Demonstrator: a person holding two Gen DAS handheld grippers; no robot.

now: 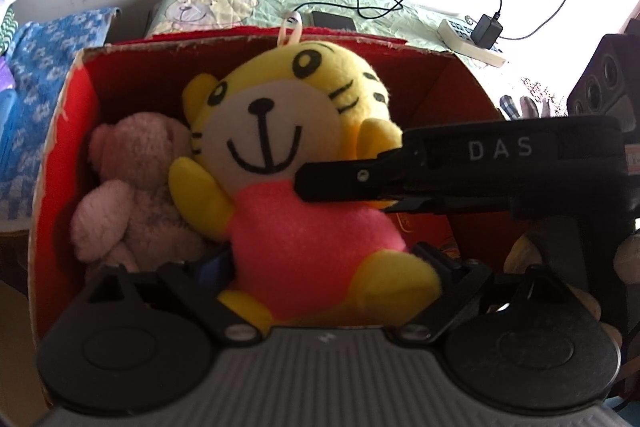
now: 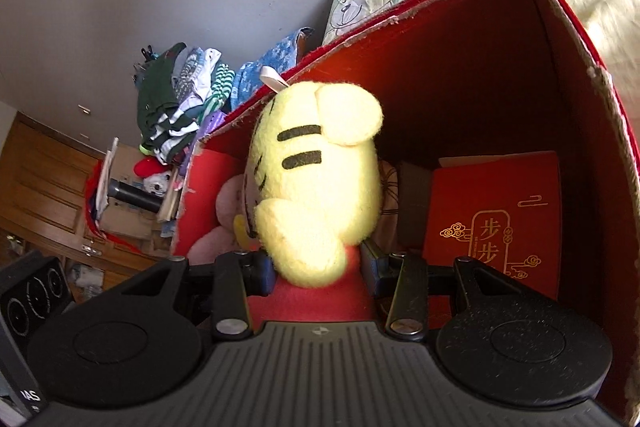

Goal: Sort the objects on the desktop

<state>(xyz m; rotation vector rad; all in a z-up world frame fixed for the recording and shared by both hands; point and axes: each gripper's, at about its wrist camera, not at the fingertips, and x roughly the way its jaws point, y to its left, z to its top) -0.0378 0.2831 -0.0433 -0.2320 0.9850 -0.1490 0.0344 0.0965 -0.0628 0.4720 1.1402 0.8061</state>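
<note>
A yellow tiger plush (image 1: 280,131) in a pink shirt hangs upright over the open red cardboard box (image 1: 60,131). My right gripper (image 1: 316,185) reaches in from the right and is shut on the plush at its side. From the right wrist, its fingers (image 2: 262,271) pinch the tiger plush (image 2: 316,163) just below the arm. My left gripper (image 1: 326,263) is spread wide open, with the plush's lower body and legs between its fingers. A pink plush (image 1: 132,187) lies inside the box on the left. A red booklet with gold characters (image 2: 492,223) rests in the box (image 2: 560,75).
Behind the box is a bed with a green quilt (image 1: 320,1), a black device (image 1: 334,21), a power strip with a charger (image 1: 478,39) and a trailing cable. A black speaker (image 1: 604,79) stands at the right. Piled clothes (image 2: 180,107) and a wooden cabinet (image 2: 36,179) are off to one side.
</note>
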